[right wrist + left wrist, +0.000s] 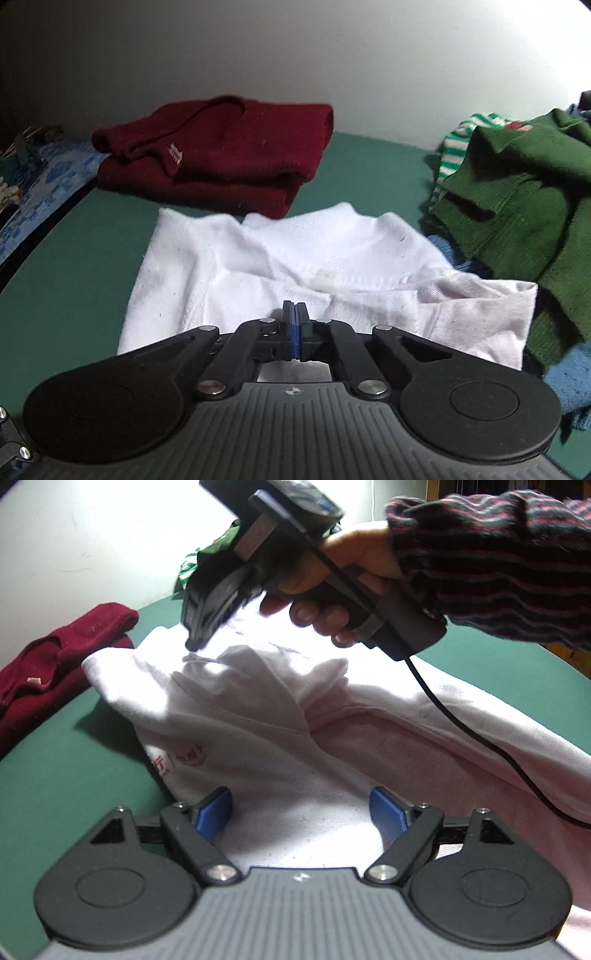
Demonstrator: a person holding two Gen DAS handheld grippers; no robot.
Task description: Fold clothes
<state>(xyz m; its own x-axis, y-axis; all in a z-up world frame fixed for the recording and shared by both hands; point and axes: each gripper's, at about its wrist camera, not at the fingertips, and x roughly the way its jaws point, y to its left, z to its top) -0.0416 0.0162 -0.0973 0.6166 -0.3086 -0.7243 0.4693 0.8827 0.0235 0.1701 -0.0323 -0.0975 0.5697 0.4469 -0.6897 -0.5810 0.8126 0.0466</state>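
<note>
One white cotton shirt point(295, 258) lies half-folded on the green table point(74, 258), its long axis running from near the right gripper point(295, 328) toward the wall, neckline farthest. Behind it sits one folded maroon knit sweater point(221, 155); at right, a rumpled green garment point(517, 192). The left gripper point(301, 818) hangs over the shirt, blue pads wide apart — the right's are pressed together, empty

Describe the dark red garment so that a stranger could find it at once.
On the green table, look at the far side near the pale wall. The dark red garment lies folded there, behind the white shirt. It alone is neatly folded; the green clothes lie crumpled.
</note>
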